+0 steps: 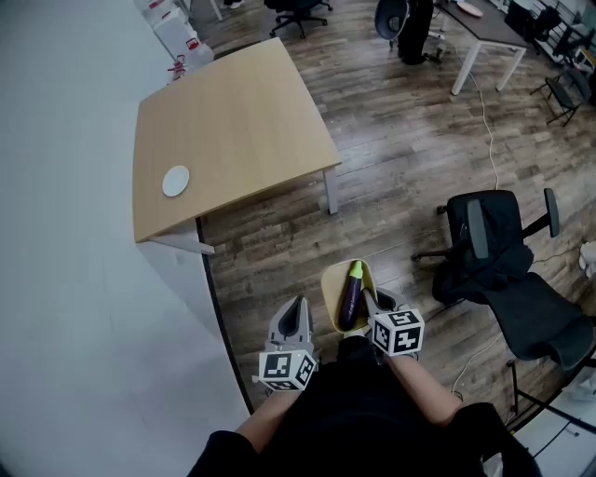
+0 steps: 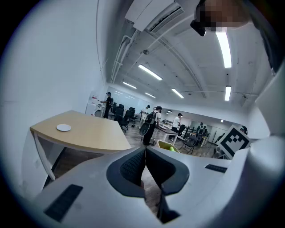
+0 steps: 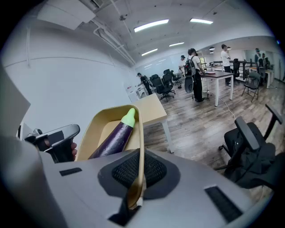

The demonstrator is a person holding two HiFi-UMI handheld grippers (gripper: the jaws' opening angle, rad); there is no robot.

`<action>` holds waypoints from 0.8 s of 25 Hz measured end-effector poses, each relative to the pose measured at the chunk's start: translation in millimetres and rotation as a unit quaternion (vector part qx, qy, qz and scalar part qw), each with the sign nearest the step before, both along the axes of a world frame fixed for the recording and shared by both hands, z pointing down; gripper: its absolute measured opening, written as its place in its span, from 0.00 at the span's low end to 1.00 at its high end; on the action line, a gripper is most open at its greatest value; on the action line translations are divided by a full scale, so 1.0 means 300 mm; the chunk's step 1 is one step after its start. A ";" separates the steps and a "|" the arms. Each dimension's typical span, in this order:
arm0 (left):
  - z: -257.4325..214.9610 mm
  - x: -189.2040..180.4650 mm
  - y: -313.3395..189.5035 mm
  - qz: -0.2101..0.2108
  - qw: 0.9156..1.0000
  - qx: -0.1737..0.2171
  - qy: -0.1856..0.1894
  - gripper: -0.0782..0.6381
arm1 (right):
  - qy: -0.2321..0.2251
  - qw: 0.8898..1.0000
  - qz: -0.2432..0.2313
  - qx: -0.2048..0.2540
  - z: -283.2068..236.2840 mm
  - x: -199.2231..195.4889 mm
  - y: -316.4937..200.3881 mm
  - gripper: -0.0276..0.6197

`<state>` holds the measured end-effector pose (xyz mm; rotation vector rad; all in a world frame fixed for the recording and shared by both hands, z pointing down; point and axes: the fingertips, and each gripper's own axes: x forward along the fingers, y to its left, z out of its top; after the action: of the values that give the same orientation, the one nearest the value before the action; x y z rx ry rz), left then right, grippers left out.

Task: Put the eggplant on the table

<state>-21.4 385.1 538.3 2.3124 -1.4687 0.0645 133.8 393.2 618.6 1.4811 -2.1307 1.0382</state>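
Observation:
A purple eggplant with a green cap lies in a shallow yellow tray held above the wooden floor, close in front of me. My right gripper is shut on the tray's near rim. In the right gripper view the rim runs between the pads of the right gripper, and the eggplant lies lengthwise behind it. My left gripper hangs just left of the tray, shut and empty; its jaws meet at the tips. The light wooden table stands ahead.
A small white disc lies near the table's left front edge. A white wall runs along the left. A black office chair stands to the right. Another desk, more chairs and several people are farther back.

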 end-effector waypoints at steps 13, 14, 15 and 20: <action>-0.036 -0.030 0.073 -0.044 0.999 0.018 -0.004 0.13 | -0.023 1.000 -0.016 0.002 0.004 0.010 0.056 0.14; -0.033 -0.033 0.067 -0.050 0.999 0.017 -0.002 0.13 | -0.021 1.000 -0.020 0.001 0.006 0.015 0.045 0.14; -0.030 -0.034 0.056 -0.056 0.998 0.015 0.000 0.13 | -0.019 1.000 -0.024 0.000 0.008 0.019 0.032 0.14; -0.009 -0.010 -0.057 -0.055 0.998 0.014 0.002 0.13 | -0.011 0.999 -0.035 -0.003 0.026 0.037 -0.082 0.14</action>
<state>-24.2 367.8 535.7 2.2468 -1.6019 0.0090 144.8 368.7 626.3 1.3882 -2.1766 1.0408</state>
